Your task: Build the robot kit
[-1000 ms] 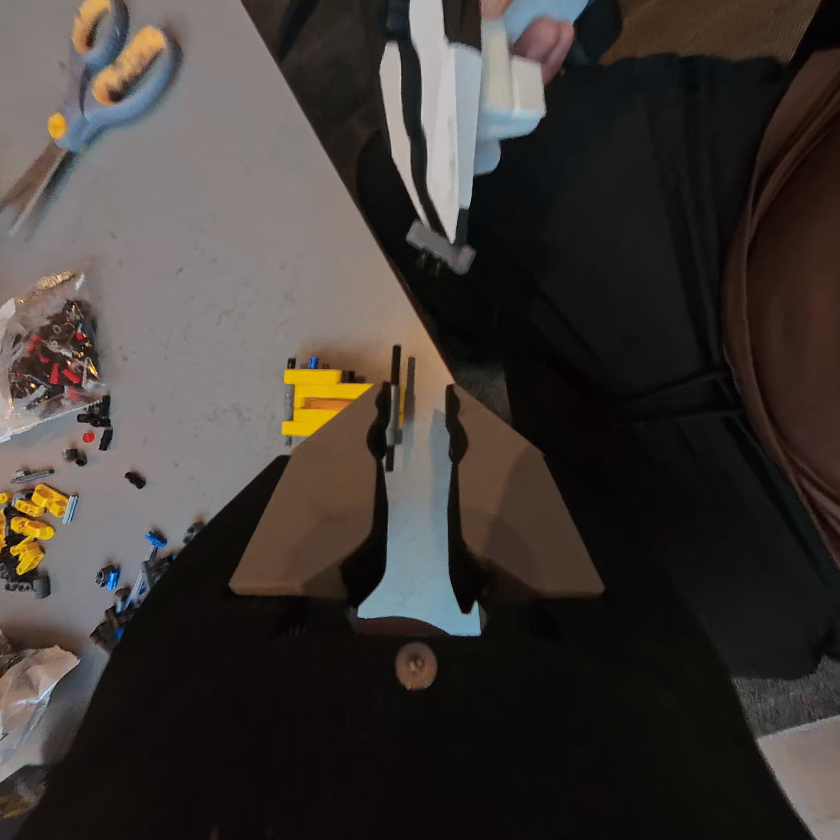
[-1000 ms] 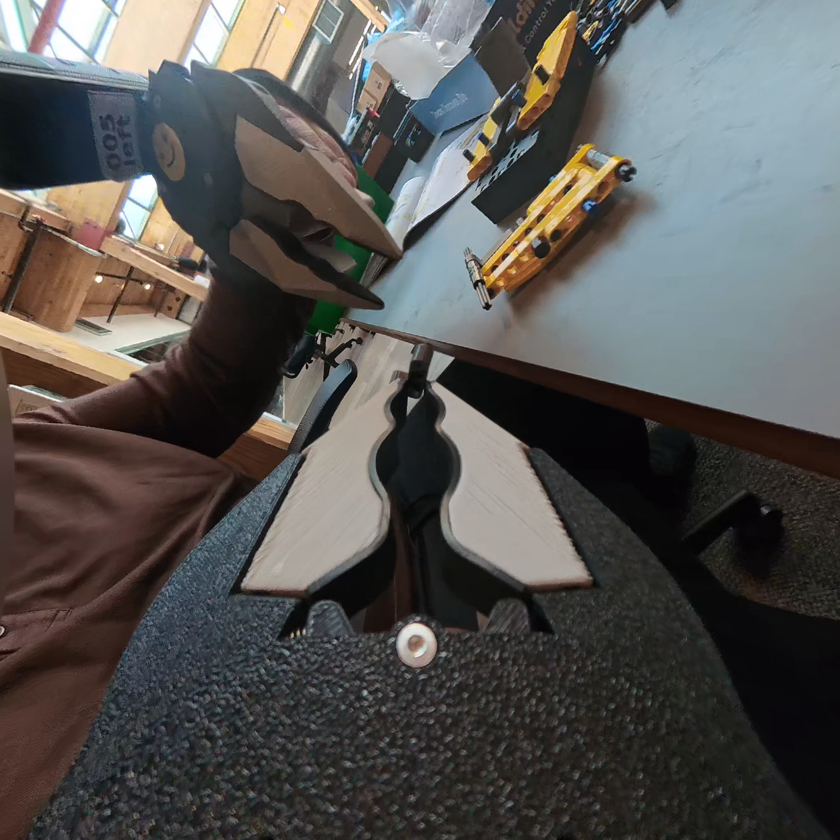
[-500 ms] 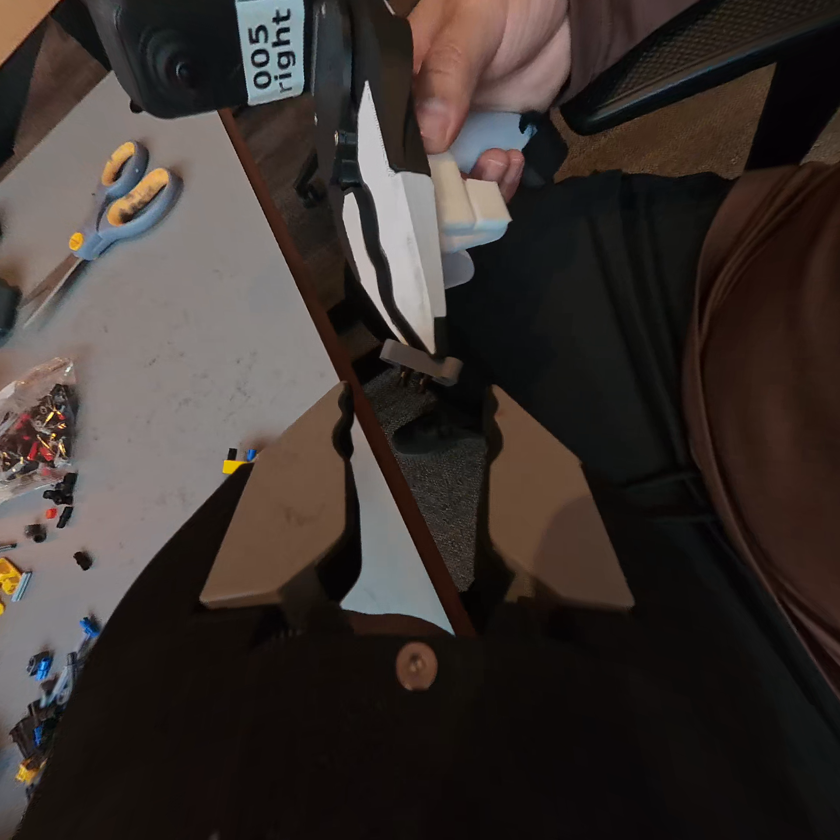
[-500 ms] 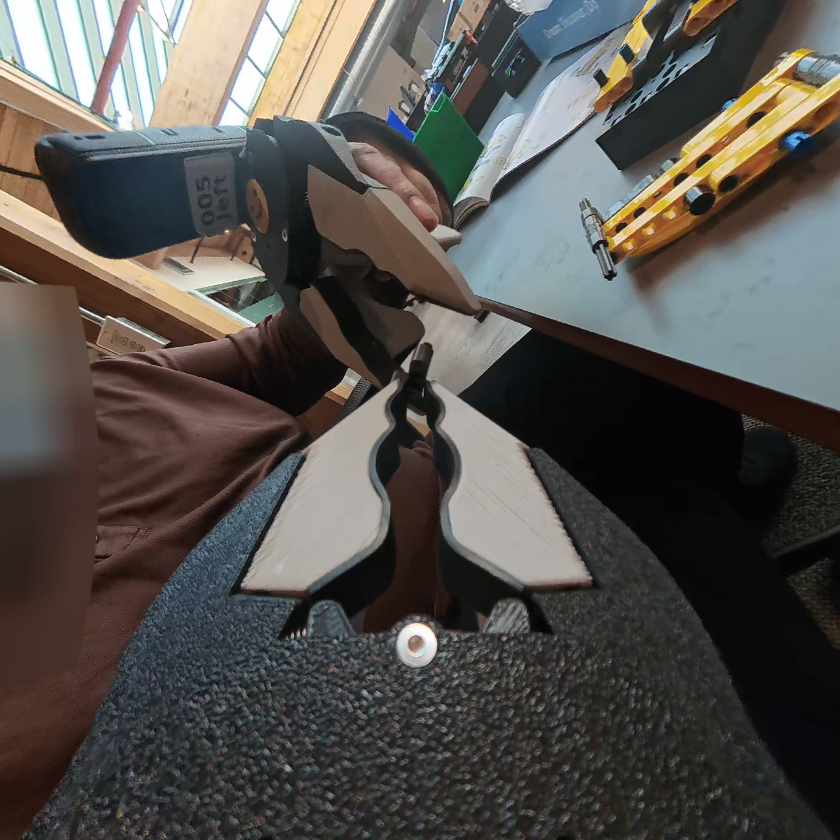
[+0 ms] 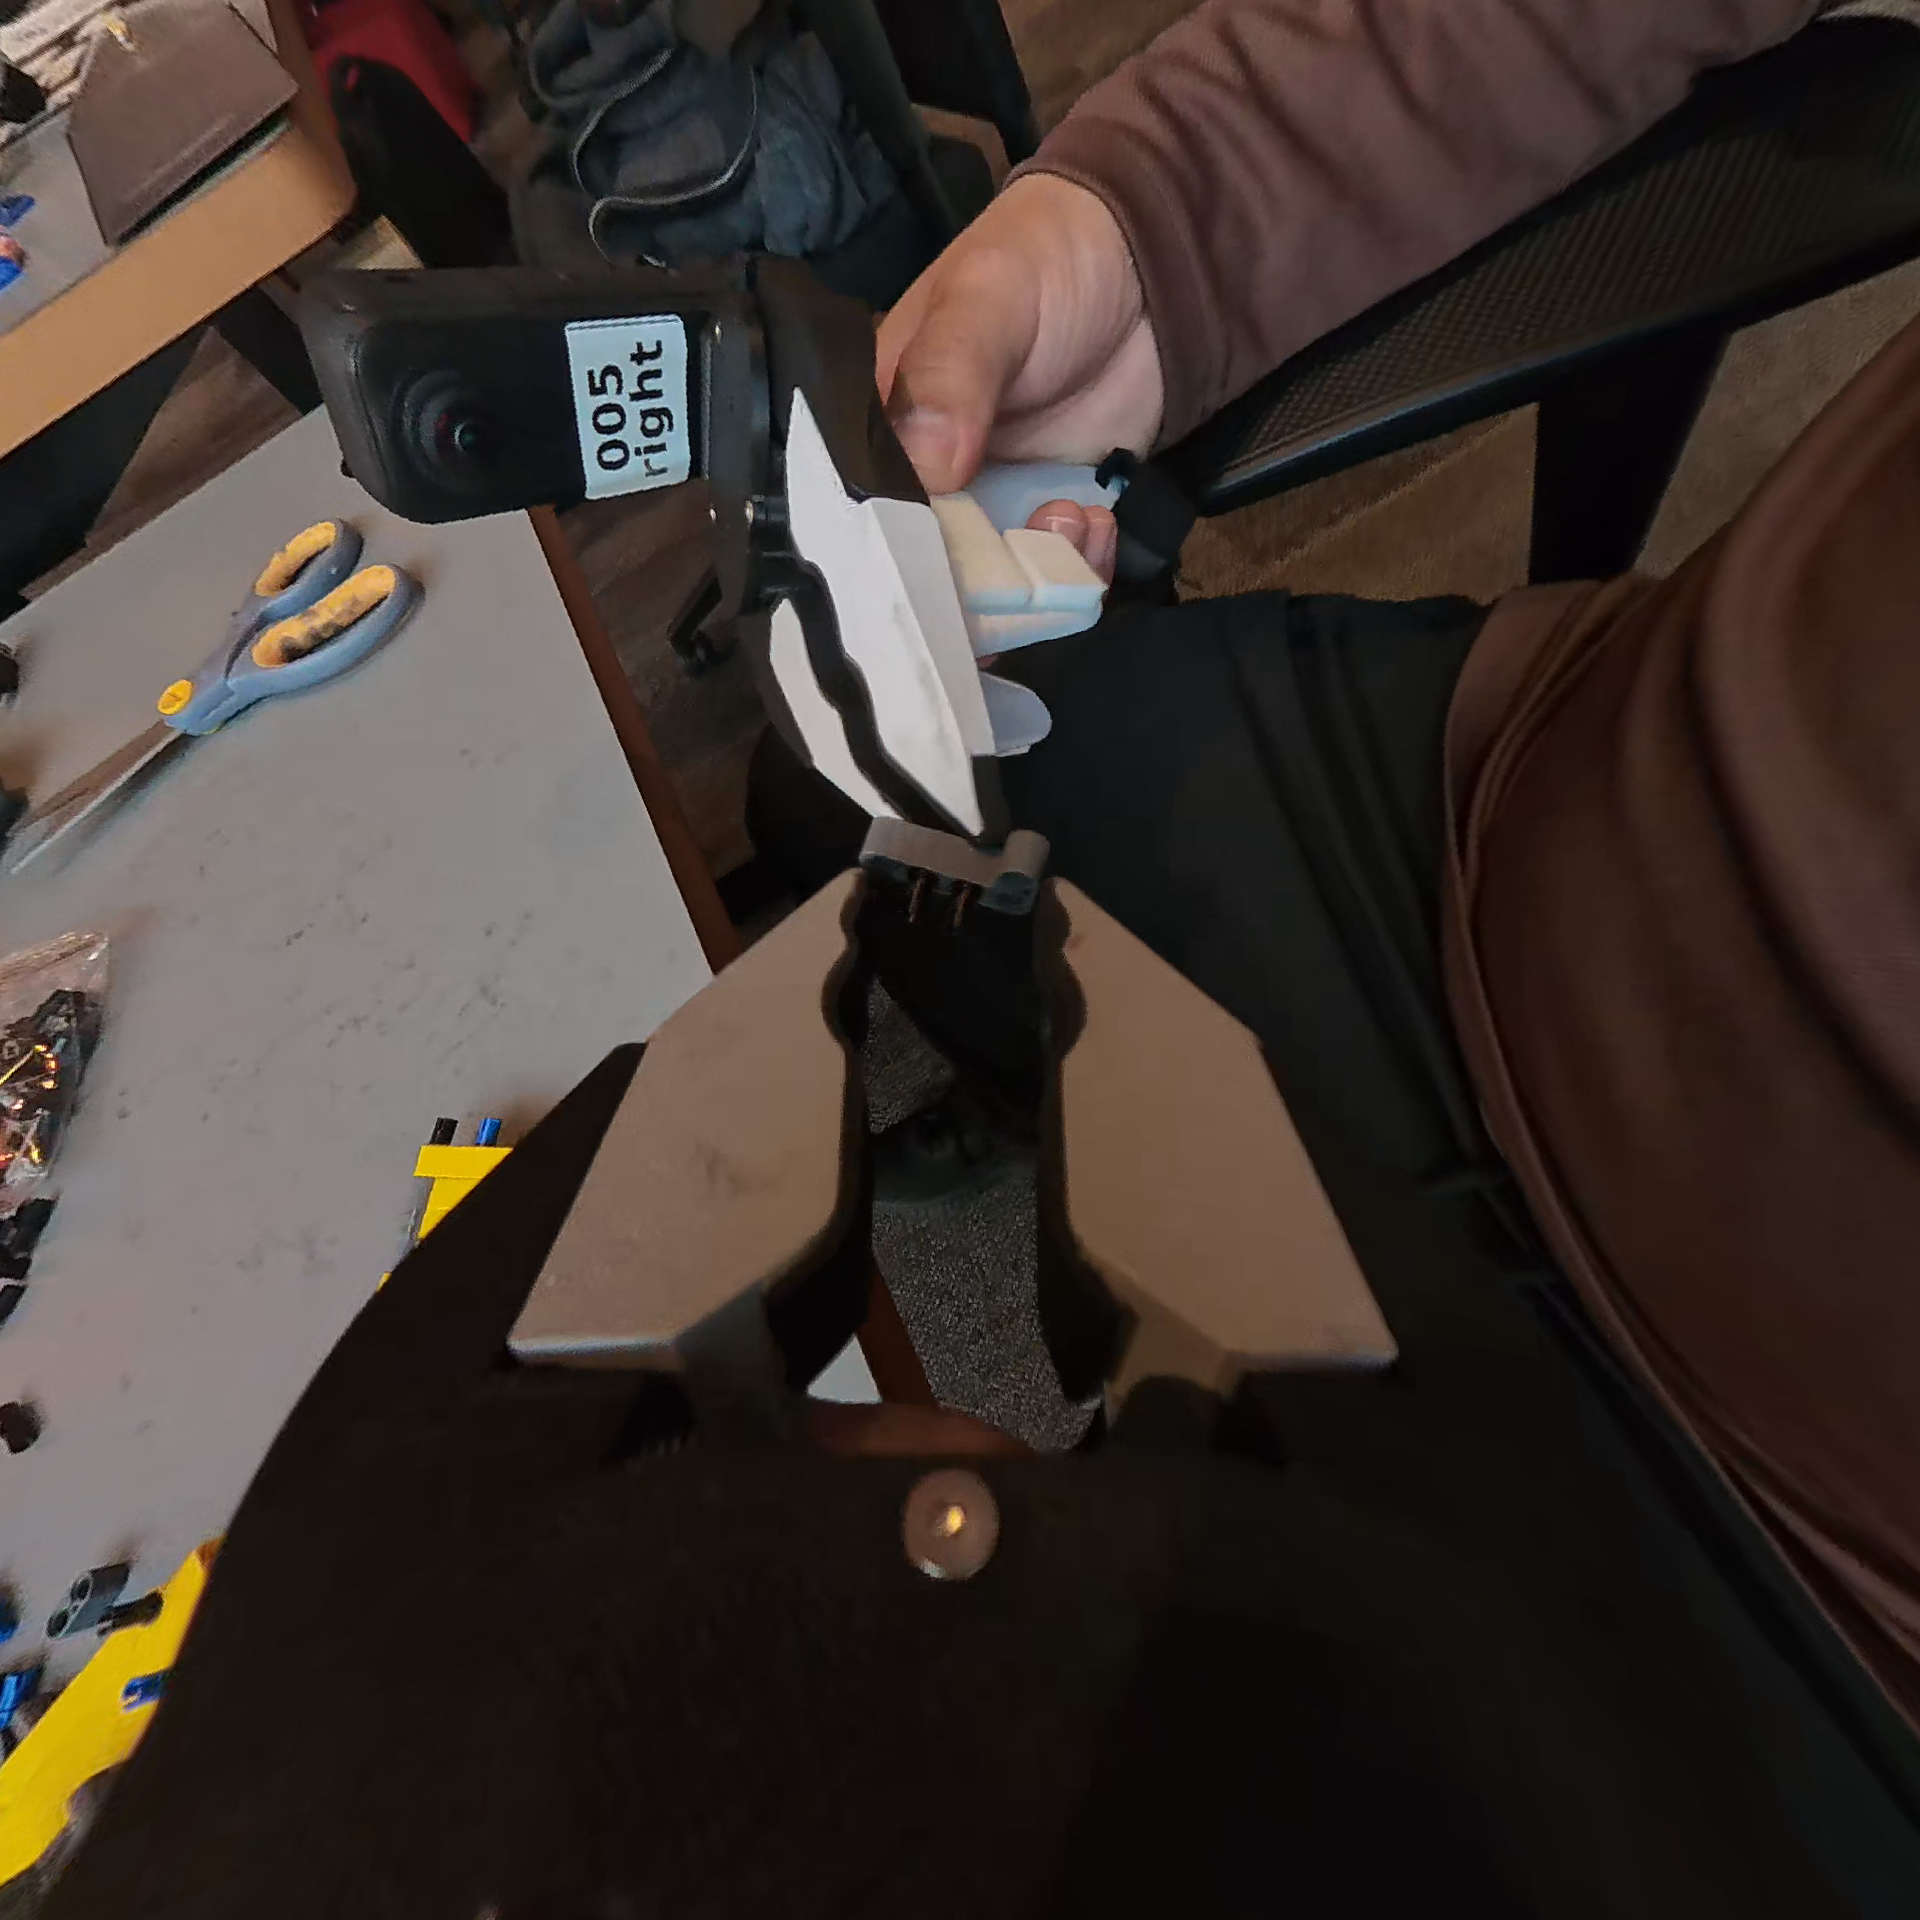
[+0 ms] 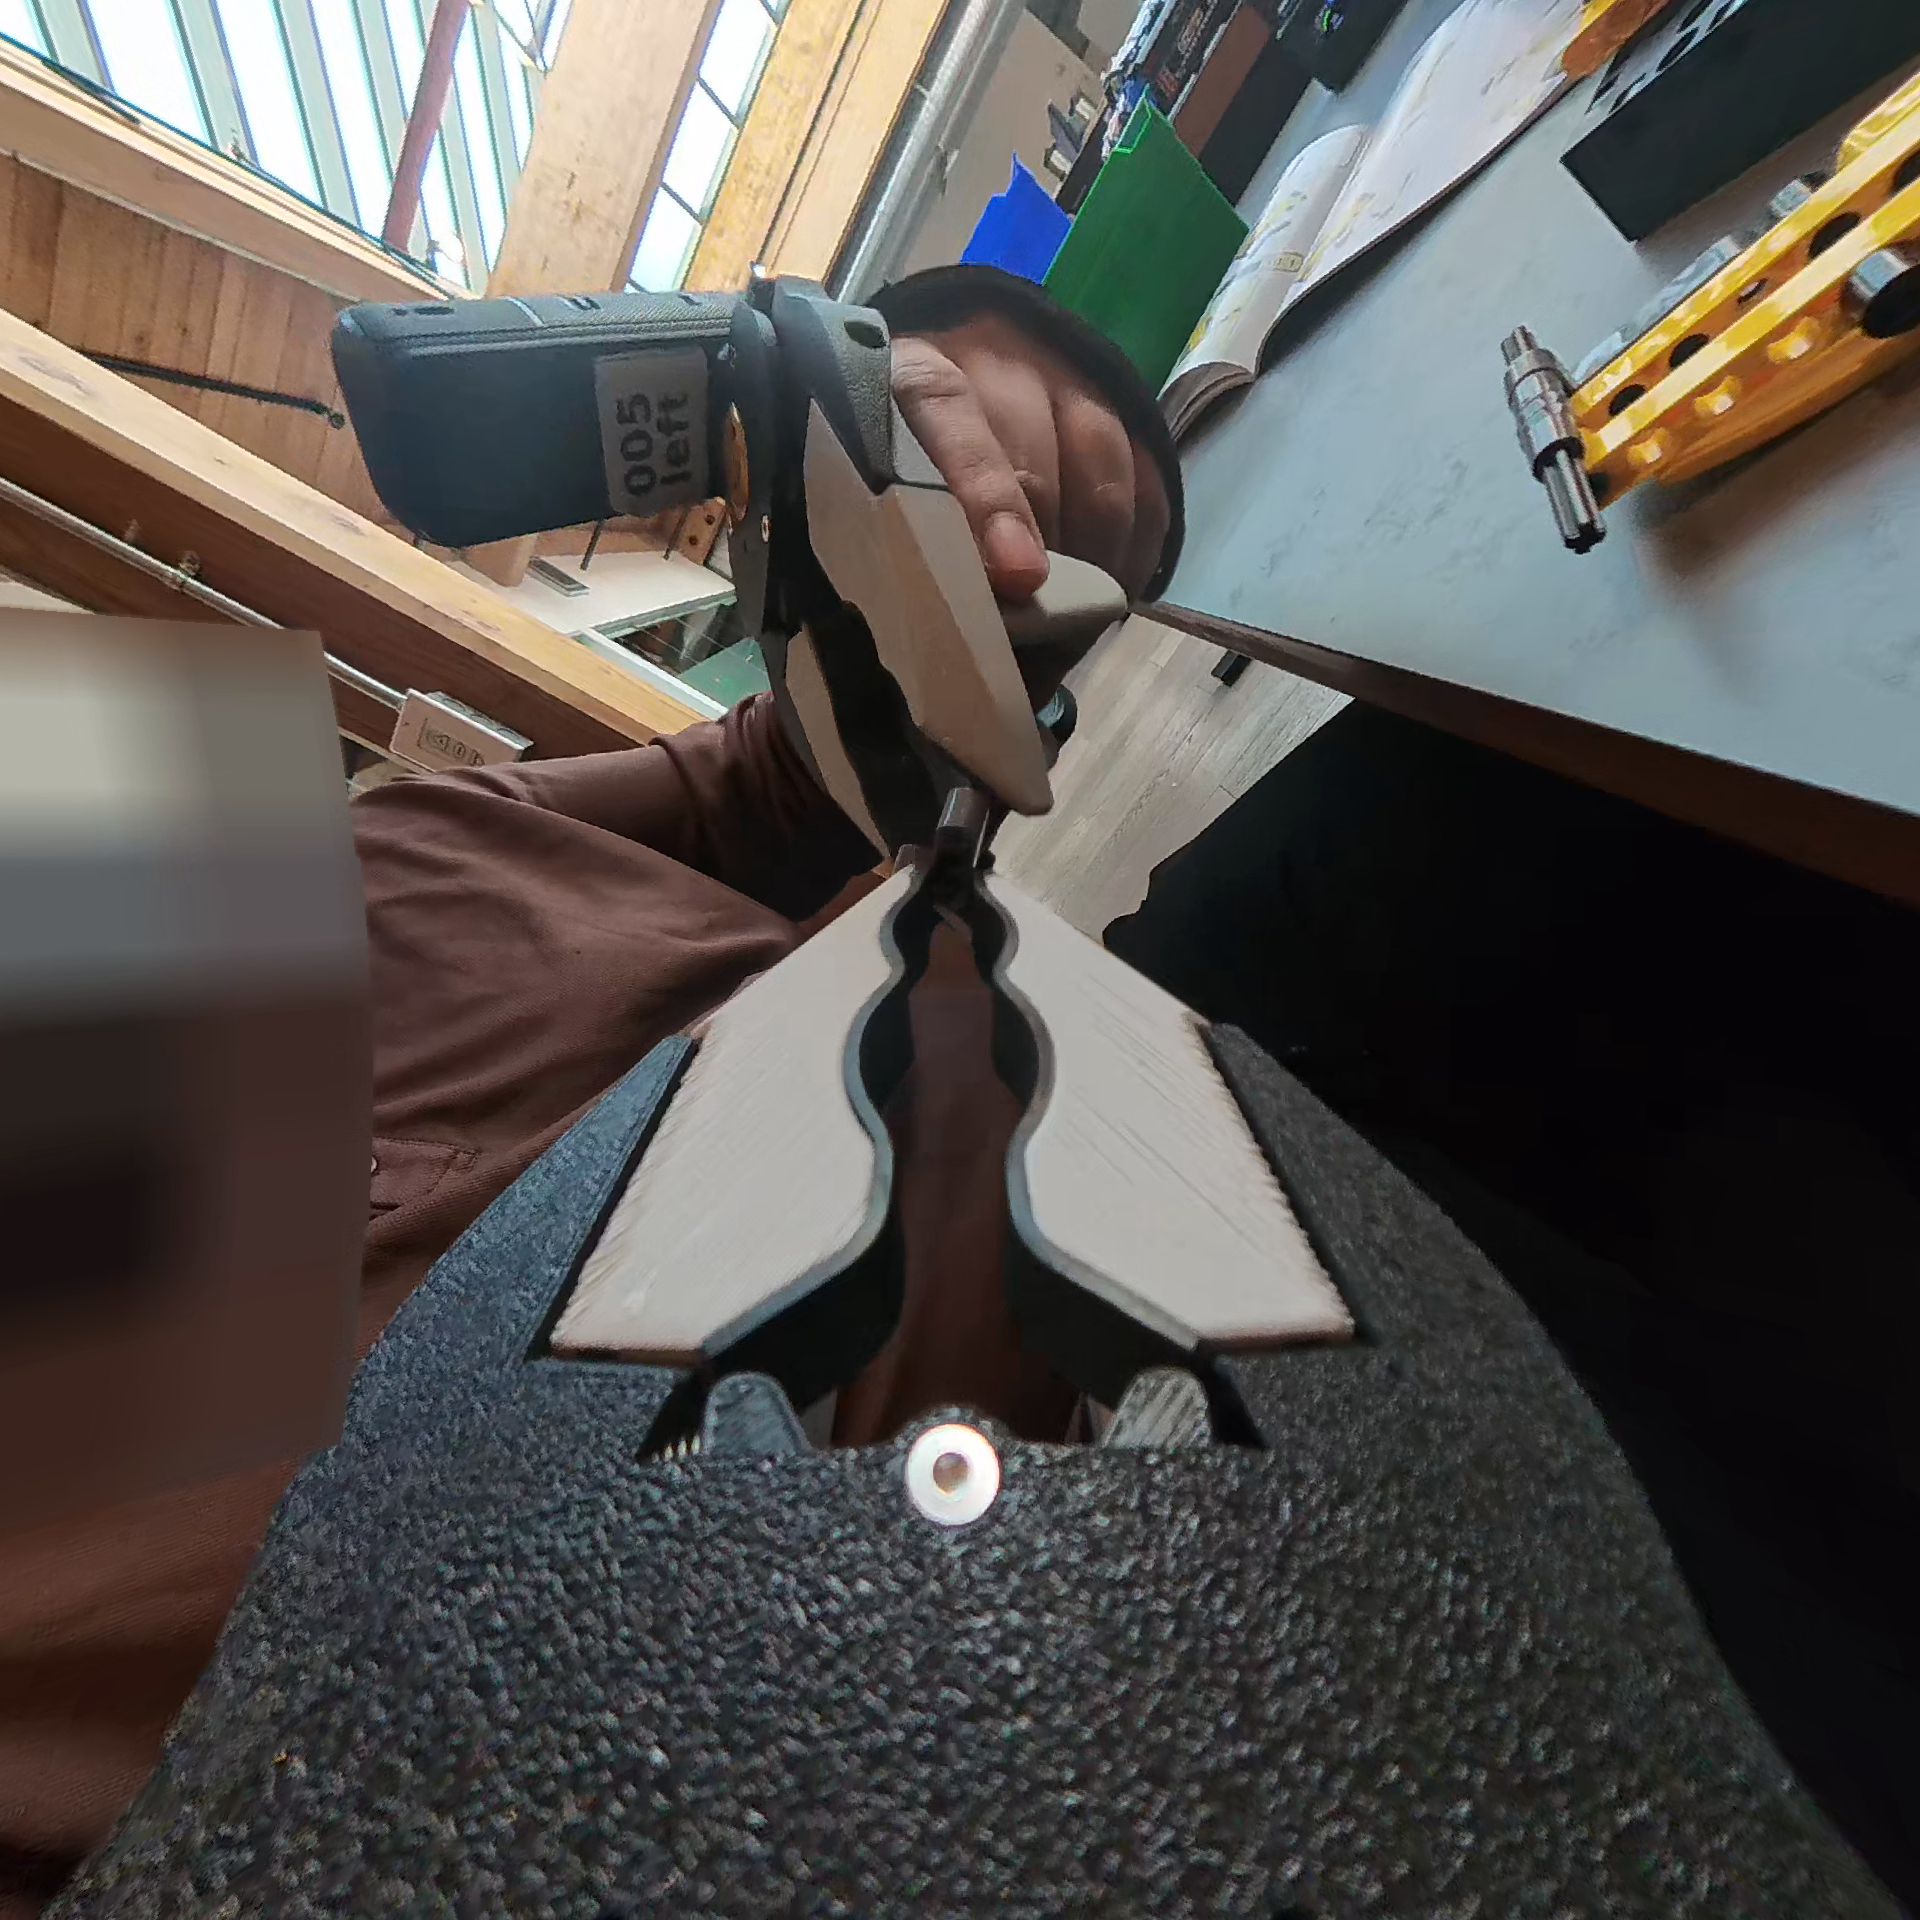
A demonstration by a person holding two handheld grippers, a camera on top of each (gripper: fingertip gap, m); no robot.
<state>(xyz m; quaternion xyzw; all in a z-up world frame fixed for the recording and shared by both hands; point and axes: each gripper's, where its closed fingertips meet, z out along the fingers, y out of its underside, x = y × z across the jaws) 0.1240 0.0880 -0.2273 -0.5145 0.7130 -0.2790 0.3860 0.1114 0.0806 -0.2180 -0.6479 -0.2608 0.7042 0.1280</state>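
A small grey piece (image 5: 935,854) with two short pins on its underside hangs off the table's edge, over a person's lap. My right gripper (image 6: 948,888) is shut on it; the piece shows as a dark sliver (image 6: 961,821) at its tips. In the left wrist view the right gripper (image 5: 956,821) comes down from above, held by a hand (image 5: 1018,343). My left gripper (image 5: 954,894) has its jaws drawn in to the piece's width, one fingertip at each end. The left gripper also shows in the right wrist view (image 6: 971,816).
A grey table (image 5: 364,935) lies to the left with scissors (image 5: 270,634), a bag of small parts (image 5: 42,1060), a yellow assembly (image 5: 457,1164) and loose parts (image 5: 99,1621). The right wrist view shows a yellow beam assembly (image 6: 1745,364), an open booklet (image 6: 1351,187) and a black tray (image 6: 1745,114). The grippers are tip to tip, or close to it.
My left gripper left the table, opened wide, moved up to the right gripper and narrowed onto the grey piece. The right gripper kept its hold.
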